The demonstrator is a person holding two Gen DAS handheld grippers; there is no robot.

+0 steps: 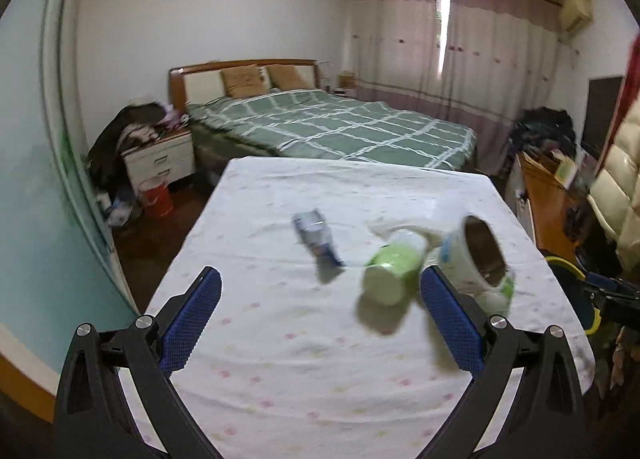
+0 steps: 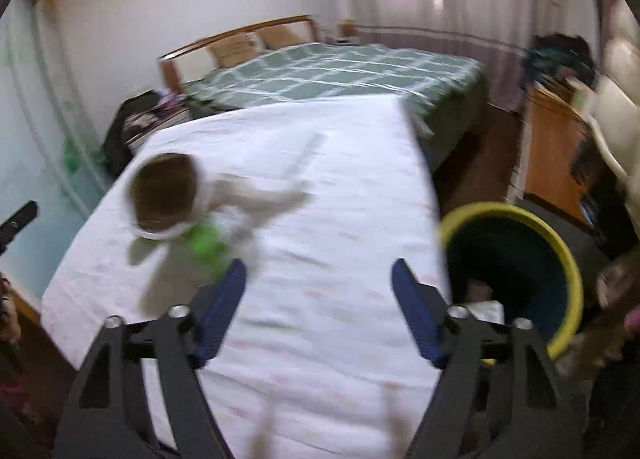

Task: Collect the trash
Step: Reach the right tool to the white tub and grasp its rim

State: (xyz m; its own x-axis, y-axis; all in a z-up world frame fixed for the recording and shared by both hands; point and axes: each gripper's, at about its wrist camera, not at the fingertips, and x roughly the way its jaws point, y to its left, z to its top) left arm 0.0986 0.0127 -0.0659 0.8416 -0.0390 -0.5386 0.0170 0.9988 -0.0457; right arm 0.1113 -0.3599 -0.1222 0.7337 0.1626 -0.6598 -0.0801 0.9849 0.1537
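On the white-clothed table (image 1: 280, 339) lie a crumpled blue-and-silver wrapper (image 1: 316, 235), a green-and-white cup on its side (image 1: 394, 269) and a white cup with a brown inside (image 1: 478, 259), plus crumpled white paper (image 1: 390, 225) behind them. My left gripper (image 1: 320, 299) is open and empty above the table, its right finger close to the cups. My right gripper (image 2: 318, 291) is open and empty above the table (image 2: 320, 339). The brown-lined cup (image 2: 164, 195) and the green cup (image 2: 206, 245) show blurred to its left. A yellow-rimmed dark bin (image 2: 516, 259) stands at the table's right edge.
A bed with a green checked cover (image 1: 340, 127) stands behind the table. A white nightstand (image 1: 160, 159) and a red bucket (image 1: 158, 199) are at the left. A wooden desk (image 1: 548, 195) and a chair with a cream jacket (image 1: 616, 195) are at the right.
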